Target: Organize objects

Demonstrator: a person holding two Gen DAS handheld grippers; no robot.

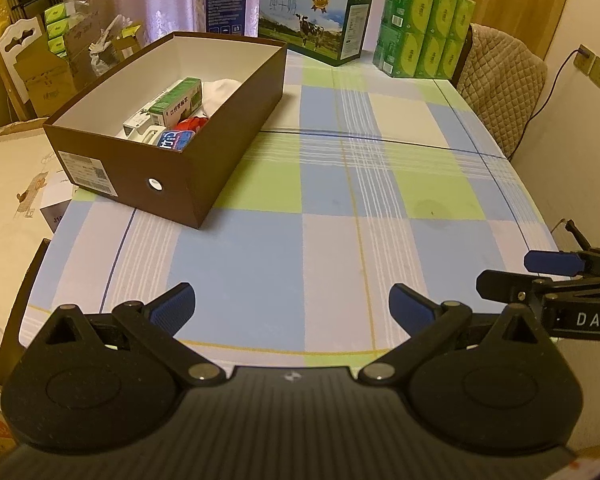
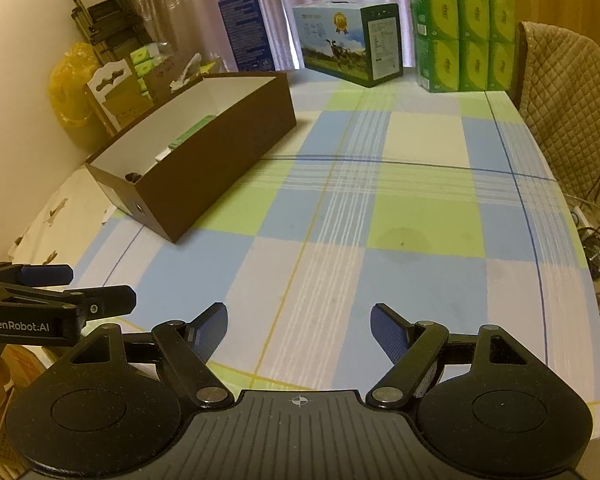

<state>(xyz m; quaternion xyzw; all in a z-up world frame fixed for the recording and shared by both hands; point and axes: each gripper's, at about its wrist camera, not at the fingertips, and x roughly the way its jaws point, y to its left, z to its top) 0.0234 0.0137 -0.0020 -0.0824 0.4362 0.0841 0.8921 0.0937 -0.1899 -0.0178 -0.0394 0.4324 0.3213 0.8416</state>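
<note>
Right gripper [image 1: 556,276] w/ "DAS…" label, maybe cropped

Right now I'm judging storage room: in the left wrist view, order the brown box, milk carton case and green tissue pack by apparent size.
1. brown box, clearly largest, though also nearest the camera.
2. milk carton case and green tissue pack: they look about alike, so I won't rank them.

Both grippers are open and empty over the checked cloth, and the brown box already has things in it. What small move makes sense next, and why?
Probably none beyond easing both back. The left gripper and right gripper hold nothing, and no loose item shows on the tablecloth. The small items sit inside the brown box; only the milk carton and tissue packs stand at the far edge.
</note>
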